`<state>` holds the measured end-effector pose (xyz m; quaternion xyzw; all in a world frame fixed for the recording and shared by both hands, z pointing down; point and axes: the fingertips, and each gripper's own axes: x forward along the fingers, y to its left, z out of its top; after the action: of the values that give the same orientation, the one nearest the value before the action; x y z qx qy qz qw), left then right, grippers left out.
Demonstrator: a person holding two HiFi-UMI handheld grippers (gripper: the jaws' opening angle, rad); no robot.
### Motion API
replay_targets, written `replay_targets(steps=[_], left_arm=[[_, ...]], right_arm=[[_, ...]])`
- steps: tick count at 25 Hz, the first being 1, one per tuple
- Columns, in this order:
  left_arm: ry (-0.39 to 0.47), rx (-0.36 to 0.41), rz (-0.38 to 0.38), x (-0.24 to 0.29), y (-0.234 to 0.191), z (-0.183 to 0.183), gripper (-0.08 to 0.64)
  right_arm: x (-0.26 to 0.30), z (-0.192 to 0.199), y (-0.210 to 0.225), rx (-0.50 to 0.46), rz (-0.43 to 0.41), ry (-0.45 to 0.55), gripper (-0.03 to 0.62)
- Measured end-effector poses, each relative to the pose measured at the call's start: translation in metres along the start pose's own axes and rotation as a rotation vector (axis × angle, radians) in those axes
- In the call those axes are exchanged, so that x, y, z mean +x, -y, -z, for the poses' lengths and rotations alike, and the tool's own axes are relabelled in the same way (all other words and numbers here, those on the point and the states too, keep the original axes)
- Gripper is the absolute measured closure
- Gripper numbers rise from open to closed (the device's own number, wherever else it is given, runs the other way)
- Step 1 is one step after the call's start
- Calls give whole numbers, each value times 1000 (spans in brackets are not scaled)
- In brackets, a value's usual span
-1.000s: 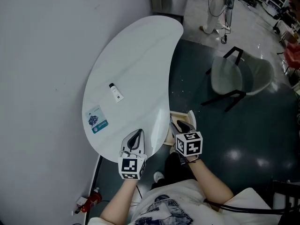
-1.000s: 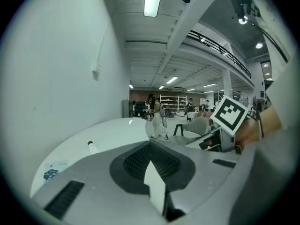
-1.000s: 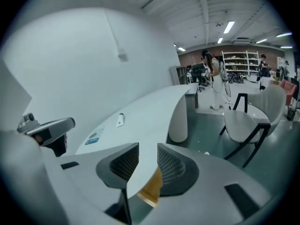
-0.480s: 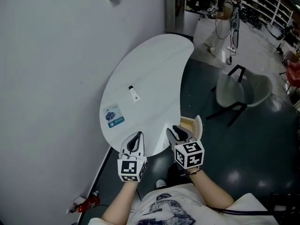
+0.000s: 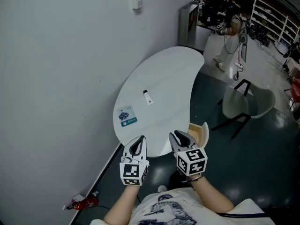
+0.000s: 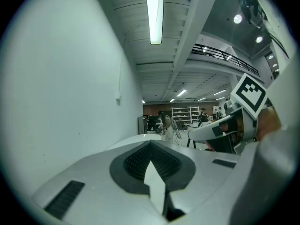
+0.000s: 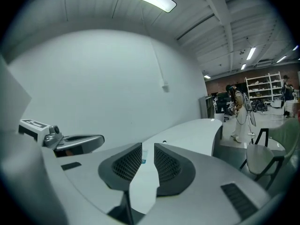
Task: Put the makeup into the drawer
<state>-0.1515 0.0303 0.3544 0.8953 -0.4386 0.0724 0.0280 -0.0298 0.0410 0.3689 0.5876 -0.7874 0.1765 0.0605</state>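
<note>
A small white makeup tube (image 5: 147, 97) with a dark cap lies on the white curved table (image 5: 168, 78); it shows as a speck (image 7: 163, 142) in the right gripper view. A blue-and-white packet (image 5: 126, 116) lies nearer me. The open drawer (image 5: 199, 132) shows its pale wooden inside at the table's near right edge. My left gripper (image 5: 139, 144) (image 6: 151, 146) is shut and empty, held above the table's near end. My right gripper (image 5: 180, 137) (image 7: 147, 149) hangs beside the drawer; its jaws have just been closing, a narrow gap remains and nothing is between them.
A grey wall runs along the table's left. A translucent chair (image 5: 246, 100) stands on the dark floor to the right. A person (image 5: 232, 32) and shelving are far back. A red object (image 5: 86, 201) lies on the floor at lower left.
Both grippers have risen and drawn back toward me. The right gripper has lifted away from the drawer and its jaws have narrowed. The head view now takes in more of the wall and room.
</note>
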Motion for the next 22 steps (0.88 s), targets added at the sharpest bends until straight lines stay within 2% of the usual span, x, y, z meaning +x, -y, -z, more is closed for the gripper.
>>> replay_targets(steps=[12,22], left_arm=[[33,-3,-26,-36,-3,-14,525],[42,-14,-24,-43,1,-17,525]], right_arm=[[-16,-21,-29,-48,-11,67,546],[-22,-18,-37,-63,-20,67,572]])
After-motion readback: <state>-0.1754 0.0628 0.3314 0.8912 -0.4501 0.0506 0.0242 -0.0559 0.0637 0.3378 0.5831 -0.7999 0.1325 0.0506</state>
